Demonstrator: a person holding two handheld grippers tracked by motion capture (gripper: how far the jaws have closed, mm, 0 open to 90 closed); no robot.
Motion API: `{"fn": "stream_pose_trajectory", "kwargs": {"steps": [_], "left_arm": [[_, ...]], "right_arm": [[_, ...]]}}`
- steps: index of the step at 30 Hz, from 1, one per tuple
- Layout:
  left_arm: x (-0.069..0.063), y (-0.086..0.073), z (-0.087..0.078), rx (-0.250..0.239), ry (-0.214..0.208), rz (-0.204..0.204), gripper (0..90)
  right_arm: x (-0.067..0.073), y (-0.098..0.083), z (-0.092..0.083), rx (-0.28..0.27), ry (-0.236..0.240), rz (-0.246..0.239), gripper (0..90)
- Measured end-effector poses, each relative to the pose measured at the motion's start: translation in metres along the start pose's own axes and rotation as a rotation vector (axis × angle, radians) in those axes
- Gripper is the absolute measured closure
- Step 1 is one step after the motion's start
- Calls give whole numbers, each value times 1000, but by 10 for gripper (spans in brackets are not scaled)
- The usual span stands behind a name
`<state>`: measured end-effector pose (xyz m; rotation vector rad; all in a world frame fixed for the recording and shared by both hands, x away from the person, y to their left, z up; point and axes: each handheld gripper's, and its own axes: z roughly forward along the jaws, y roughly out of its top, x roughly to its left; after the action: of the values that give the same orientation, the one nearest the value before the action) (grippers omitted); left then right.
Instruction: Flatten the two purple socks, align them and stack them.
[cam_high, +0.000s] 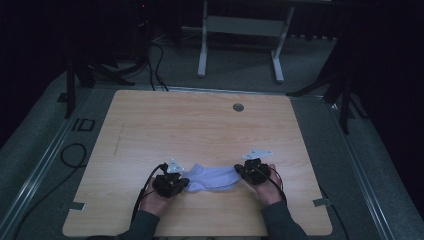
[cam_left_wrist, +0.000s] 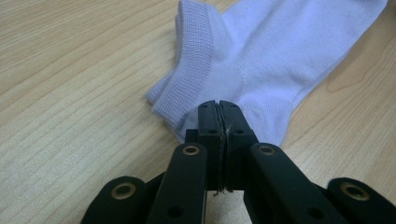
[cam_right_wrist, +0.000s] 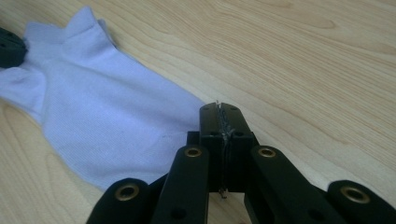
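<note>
A pale lilac ankle sock lies flat on the wooden table, stretched between my two grippers near the front edge. My left gripper is at the sock's cuff and heel end. In the left gripper view its jaws are pressed together on the fabric just below the ribbed cuff. My right gripper is at the toe end. In the right gripper view its jaws are shut on the edge of the sock, with pale fibres showing between the pads.
A round cable hole sits near the table's far edge. A white table frame stands on the floor behind. Black cables lie on the floor at the left. Tape marks flag the front corners.
</note>
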<state>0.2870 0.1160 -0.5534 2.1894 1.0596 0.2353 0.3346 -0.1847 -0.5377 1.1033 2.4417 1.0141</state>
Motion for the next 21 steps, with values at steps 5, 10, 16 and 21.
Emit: {"fn": "stream_pose_trajectory", "kwargs": {"steps": [5, 10, 16, 21], "left_arm": [[0, 0, -1, 2, -1, -8, 843], [-3, 1, -2, -24, 1, 10, 759], [0, 3, -7, -59, 2, -6, 677], [8, 3, -11, -79, 24, -40, 627]], "right_arm": [[2, -2, 2, 23, 8, -11, 881], [4, -6, 2, 23, 47, -11, 671], [1, -6, -5, -21, 72, 13, 535], [-4, -7, -11, -52, 66, 33, 509]]}}
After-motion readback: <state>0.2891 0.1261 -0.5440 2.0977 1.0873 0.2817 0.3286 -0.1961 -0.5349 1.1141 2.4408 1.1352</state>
